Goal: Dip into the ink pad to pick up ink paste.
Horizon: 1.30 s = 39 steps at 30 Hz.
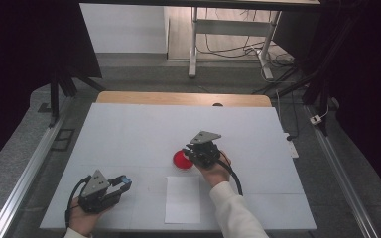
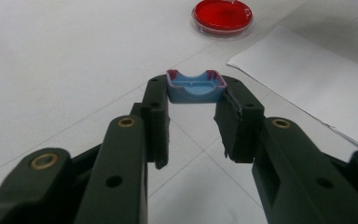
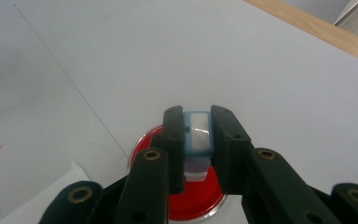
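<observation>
A round red dish (image 1: pixel 181 159) lies mid-table, just beyond a white paper sheet (image 1: pixel 182 198). My right gripper (image 1: pixel 190 154) hovers over the dish (image 3: pixel 198 203), shut on a small pale blue block (image 3: pixel 198 133) with a white face, which stands upright between its jaws. At the front left, my left gripper (image 1: pixel 122 184) rests low near the table and is shut on a blue cap-shaped piece (image 2: pixel 196 87) with a reddish rim, held at the fingertips. The left gripper view has the dish (image 2: pixel 222 16) far ahead and the sheet (image 2: pixel 307 74) to the right.
The white tabletop (image 1: pixel 129 134) has thin pencil lines and a wooden far edge (image 1: pixel 178 98). Metal rails run along both sides, and a frame with cables stands on the floor beyond.
</observation>
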Each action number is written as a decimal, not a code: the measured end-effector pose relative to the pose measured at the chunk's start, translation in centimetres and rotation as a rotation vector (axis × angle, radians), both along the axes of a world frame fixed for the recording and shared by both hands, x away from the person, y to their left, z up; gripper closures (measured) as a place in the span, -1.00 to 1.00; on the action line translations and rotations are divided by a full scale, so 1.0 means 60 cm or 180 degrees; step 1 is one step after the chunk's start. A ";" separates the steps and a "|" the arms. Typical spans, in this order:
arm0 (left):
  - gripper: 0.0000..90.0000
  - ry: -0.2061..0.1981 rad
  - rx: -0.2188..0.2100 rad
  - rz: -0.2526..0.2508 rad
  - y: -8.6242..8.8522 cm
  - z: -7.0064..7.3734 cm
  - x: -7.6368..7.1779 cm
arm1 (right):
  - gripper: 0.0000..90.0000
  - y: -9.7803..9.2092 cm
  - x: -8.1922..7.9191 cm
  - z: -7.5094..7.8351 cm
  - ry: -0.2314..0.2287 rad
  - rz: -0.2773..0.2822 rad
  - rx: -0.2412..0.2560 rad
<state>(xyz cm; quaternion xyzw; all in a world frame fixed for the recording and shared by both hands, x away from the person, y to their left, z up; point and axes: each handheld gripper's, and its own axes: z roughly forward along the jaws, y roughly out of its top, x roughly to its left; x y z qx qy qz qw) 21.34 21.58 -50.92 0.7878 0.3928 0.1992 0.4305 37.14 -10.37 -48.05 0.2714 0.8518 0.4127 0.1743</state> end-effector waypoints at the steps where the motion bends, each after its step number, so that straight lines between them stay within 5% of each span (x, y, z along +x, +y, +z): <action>1: 0.45 0.0000 0.0001 0.0001 0.000 0.000 0.000 | 0.68 -0.001 0.000 0.001 0.0001 0.0006 0.0026; 15: 0.45 -0.0001 0.0003 0.0001 0.000 0.000 0.000 | 0.68 -0.015 -0.008 0.032 -0.0019 0.0054 0.0374; 39: 0.45 -0.0002 0.0004 -0.0001 0.000 0.000 0.000 | 0.68 0.016 -0.003 0.003 0.0131 0.0103 0.0113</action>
